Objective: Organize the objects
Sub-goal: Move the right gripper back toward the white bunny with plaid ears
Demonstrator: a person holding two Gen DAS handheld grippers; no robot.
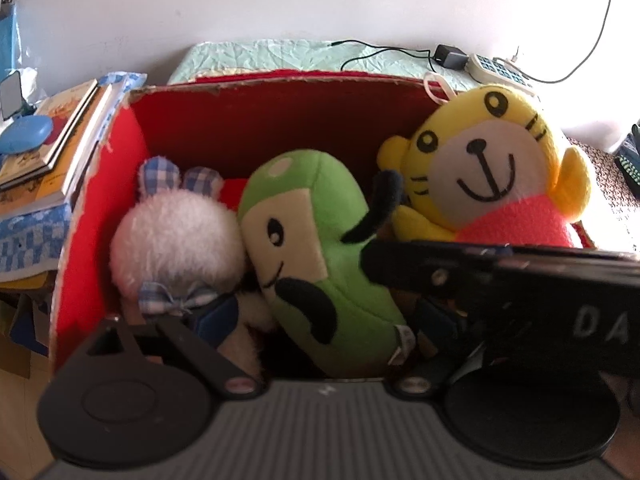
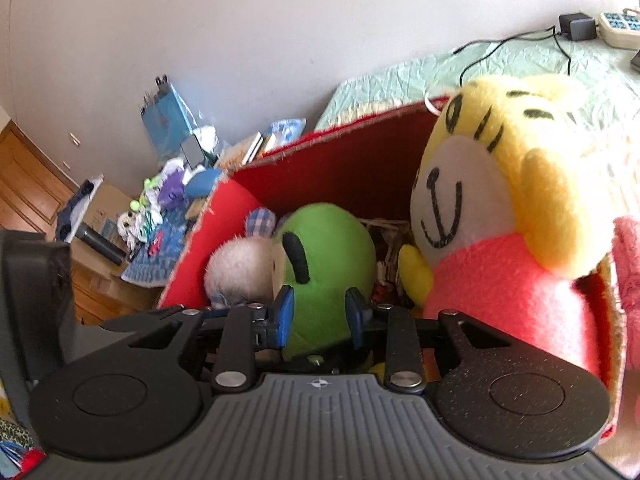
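Red cardboard box [image 1: 100,216] is seen from the left wrist camera, holding three plush toys in a row: a white fluffy toy [image 1: 176,236] at left, a green plush [image 1: 308,248] in the middle, and a yellow tiger plush [image 1: 492,168] at right, propped against the far right corner. The left gripper [image 1: 320,320] is lowered into the box, its fingers spread apart on either side of the green plush. Stacked books [image 1: 52,140] are noted left of the box.

From the right wrist camera, the right gripper [image 2: 320,312] is seen with blue pads [image 2: 285,312] pressed on both sides of the green plush [image 2: 328,264]. The tiger plush [image 2: 500,208] is near right.
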